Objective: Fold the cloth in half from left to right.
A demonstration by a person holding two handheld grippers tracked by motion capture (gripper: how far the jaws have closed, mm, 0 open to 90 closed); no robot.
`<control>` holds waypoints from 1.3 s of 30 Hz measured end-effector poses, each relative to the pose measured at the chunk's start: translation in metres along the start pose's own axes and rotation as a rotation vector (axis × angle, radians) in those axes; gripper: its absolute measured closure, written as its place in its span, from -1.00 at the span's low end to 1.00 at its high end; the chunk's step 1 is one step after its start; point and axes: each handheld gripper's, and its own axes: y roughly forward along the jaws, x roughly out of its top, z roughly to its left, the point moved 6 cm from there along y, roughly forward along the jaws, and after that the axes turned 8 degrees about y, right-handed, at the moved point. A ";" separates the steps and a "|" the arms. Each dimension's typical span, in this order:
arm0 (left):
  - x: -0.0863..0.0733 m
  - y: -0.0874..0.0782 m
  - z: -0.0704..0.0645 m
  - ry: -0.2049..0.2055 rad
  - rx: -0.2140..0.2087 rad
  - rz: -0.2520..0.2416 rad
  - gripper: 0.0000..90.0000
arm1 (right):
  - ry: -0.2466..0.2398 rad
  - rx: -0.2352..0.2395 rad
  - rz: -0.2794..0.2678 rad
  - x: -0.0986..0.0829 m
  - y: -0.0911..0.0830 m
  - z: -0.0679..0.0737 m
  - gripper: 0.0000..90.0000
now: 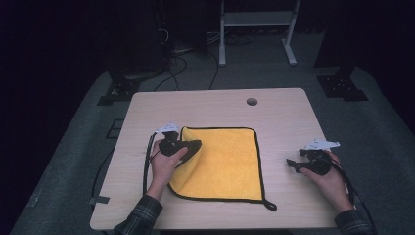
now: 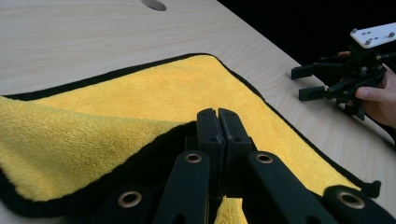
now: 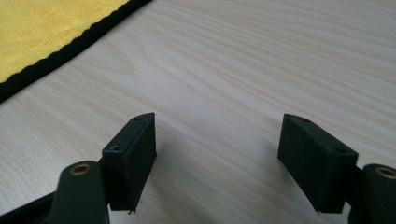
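A yellow cloth (image 1: 225, 161) with black trim lies spread on the wooden table (image 1: 284, 117). Its left edge is lifted and curled over toward the middle. My left gripper (image 1: 195, 146) is shut on that lifted edge; in the left gripper view the jaws (image 2: 218, 122) meet with yellow pile (image 2: 163, 93) pinched below them. My right gripper (image 1: 292, 165) hovers open over bare wood to the right of the cloth, jaws wide apart (image 3: 217, 140) with nothing between them. The cloth's trimmed edge (image 3: 37, 32) shows at the upper left of the right gripper view. The right gripper (image 2: 308, 81) also appears far off in the left gripper view.
A round cable hole (image 1: 252, 101) sits near the table's far edge. A small black hanging loop (image 1: 270, 205) sticks out at the cloth's near right corner. Beyond the table stand a white frame (image 1: 257, 19) and black stands with cables on the floor.
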 end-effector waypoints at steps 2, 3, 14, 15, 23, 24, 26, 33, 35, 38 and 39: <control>0.002 0.005 -0.003 0.005 -0.009 -0.006 0.98 | 0.000 0.000 0.000 0.000 0.000 0.000 -0.40; 0.002 0.007 -0.004 0.004 -0.013 -0.001 0.98 | -0.001 0.000 0.000 0.000 0.000 0.000 -0.40; 0.012 0.032 -0.020 0.030 -0.065 0.008 0.98 | -0.002 0.000 0.000 0.000 0.000 0.000 -0.41; 0.013 0.035 -0.022 0.031 -0.069 0.010 0.98 | -0.001 0.000 0.000 0.000 0.000 0.000 -0.40; 0.015 0.055 -0.030 0.033 -0.095 0.024 0.98 | -0.004 0.000 0.000 0.000 0.000 0.000 -0.41; 0.015 0.058 -0.031 0.034 -0.098 0.027 0.98 | -0.003 0.000 0.000 0.000 0.000 0.000 -0.41; 0.016 0.062 -0.034 0.038 -0.104 0.028 0.98 | -0.004 0.000 0.000 0.000 0.000 0.000 -0.41; 0.018 0.081 -0.039 0.027 -0.126 0.042 0.98 | -0.004 0.000 0.000 0.000 0.000 0.000 -0.41; 0.018 0.086 -0.040 0.027 -0.129 0.047 0.98 | -0.004 0.000 -0.001 0.000 0.000 0.000 -0.41; 0.018 0.095 -0.043 0.027 -0.138 0.054 0.98 | -0.004 0.000 0.000 0.000 0.000 0.000 -0.41; 0.019 0.097 -0.045 0.023 -0.142 0.054 0.98 | -0.004 0.000 0.000 0.000 0.000 0.000 -0.41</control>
